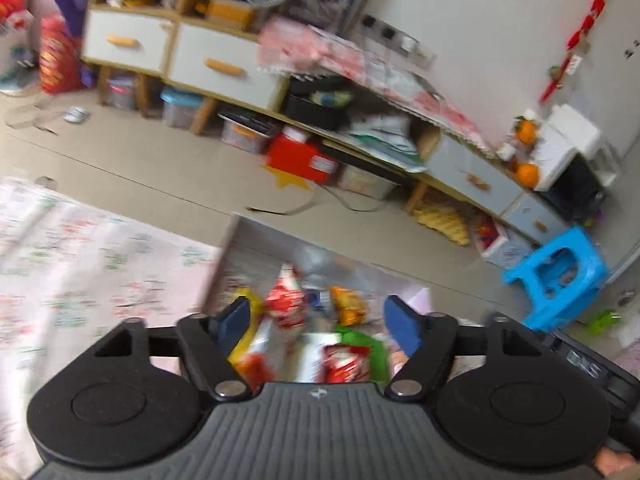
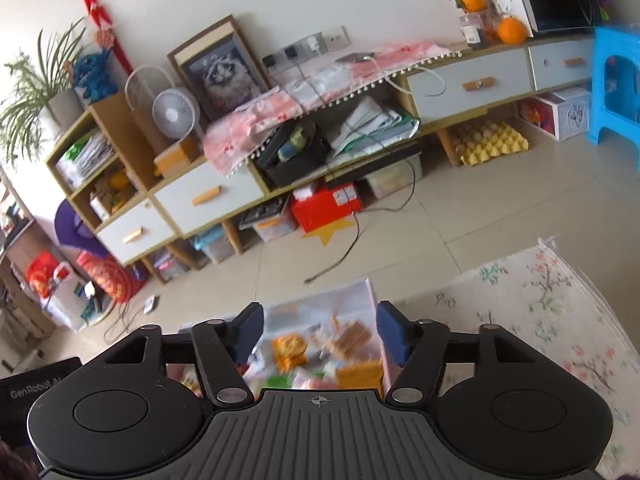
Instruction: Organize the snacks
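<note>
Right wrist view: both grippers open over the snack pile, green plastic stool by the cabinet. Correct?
Nearly. The stool is blue, not green, as the right wrist view shows. Both the left gripper and right gripper are open over the snack pile.

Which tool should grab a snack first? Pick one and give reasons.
Left, probably. The left tool is open with red snack packets right between its fingers. The right tool is open too, but its snacks look blurrier.
</note>
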Available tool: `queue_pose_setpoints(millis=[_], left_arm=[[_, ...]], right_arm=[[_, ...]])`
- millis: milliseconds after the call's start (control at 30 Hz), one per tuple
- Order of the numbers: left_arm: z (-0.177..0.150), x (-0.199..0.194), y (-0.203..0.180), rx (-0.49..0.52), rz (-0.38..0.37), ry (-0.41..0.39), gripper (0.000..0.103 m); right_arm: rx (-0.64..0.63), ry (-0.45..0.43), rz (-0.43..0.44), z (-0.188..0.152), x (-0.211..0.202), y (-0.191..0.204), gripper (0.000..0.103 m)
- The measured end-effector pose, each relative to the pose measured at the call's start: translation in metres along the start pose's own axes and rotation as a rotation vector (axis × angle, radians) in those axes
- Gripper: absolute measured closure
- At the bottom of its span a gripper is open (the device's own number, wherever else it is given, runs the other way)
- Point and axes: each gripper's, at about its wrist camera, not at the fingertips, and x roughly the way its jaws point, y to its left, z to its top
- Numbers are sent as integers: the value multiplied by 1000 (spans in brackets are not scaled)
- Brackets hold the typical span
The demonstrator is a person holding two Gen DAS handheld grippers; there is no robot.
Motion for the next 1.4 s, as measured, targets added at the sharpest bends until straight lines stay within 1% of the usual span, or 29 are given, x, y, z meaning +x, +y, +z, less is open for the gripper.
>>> queue_pose_setpoints(millis=[33, 67, 100, 133, 200, 267, 300, 333, 367, 433, 467, 500, 567, 633, 700, 733, 767, 800, 867, 900, 1033, 1133, 1233, 1267, 1400], left_arm=[[-2, -9, -2, 13, 58, 0, 24], [-5, -17, -6, 29, 108, -5, 22], [-10, -26, -9, 56, 151, -8, 19], [-16, -34, -14, 96, 187, -3, 15], [-28, -48, -23, 178, 270, 5, 14], [-38, -61, -28, 229, 359, -2, 11], [-42, -69, -30, 241, 387, -5, 9], [-46, -78, -31, 251, 401, -8, 9], [-50, -88, -31, 260, 396, -14, 6], [-60, -109, -30, 262, 386, -45, 0], [-67, -117, -30, 271, 381, -58, 1], [-73, -123, -29, 289, 369, -68, 1], [-85, -125, -25, 294, 365, -67, 1], [-95, -119, -22, 288, 368, -62, 1], [-94, -111, -22, 314, 349, -8, 1], [-91, -110, -23, 320, 331, -17, 1], [-90, -109, -22, 321, 332, -41, 1], [-87, -104, -22, 322, 358, -54, 1], [-88, -94, -20, 337, 412, -37, 1], [-88, -92, -19, 342, 412, -28, 1], [-86, -93, -16, 325, 353, -38, 1], [-93, -92, -13, 322, 296, 16, 1], [-99, -93, -12, 309, 236, 31, 1], [-101, -94, -13, 315, 229, 27, 1], [-105, -96, -20, 354, 256, 5, 0]], right_arm=[[-18, 21, -13, -4, -7, 4, 26], [-22, 47, -41, -10, -15, 6, 22], [-12, 71, -65, -16, -22, 6, 22], [7, 96, -70, -24, -28, 6, 22], [31, 142, -47, -39, -42, 6, 22], [-20, 172, -28, -52, -62, 15, 22], [-67, 173, -35, -58, -74, 22, 20], [-113, 160, -55, -64, -87, 29, 16], [-145, 138, -88, -68, -100, 35, 11], [-159, 94, -177, -79, -125, 40, 5], [-156, 87, -203, -86, -137, 39, 3], [-154, 83, -208, -93, -148, 37, 3], [-160, 79, -180, -110, -161, 33, 2], [-193, 110, -195, -119, -157, 33, 2], [-265, 131, -203, -120, -148, 42, 2], [-289, 124, -191, -121, -146, 45, 2], [-290, 117, -185, -120, -144, 46, 2], [-277, 116, -188, -120, -140, 46, 2], [-249, 135, -212, -120, -131, 44, 2], [-247, 145, -222, -121, -127, 45, 2], [-294, 135, -215, -127, -125, 47, 2], [-301, 139, -221, -128, -123, 48, 2], [-288, 142, -202, -126, -124, 48, 2], [-284, 141, -199, -126, -124, 48, 2], [-295, 136, -213, -126, -124, 48, 2]])
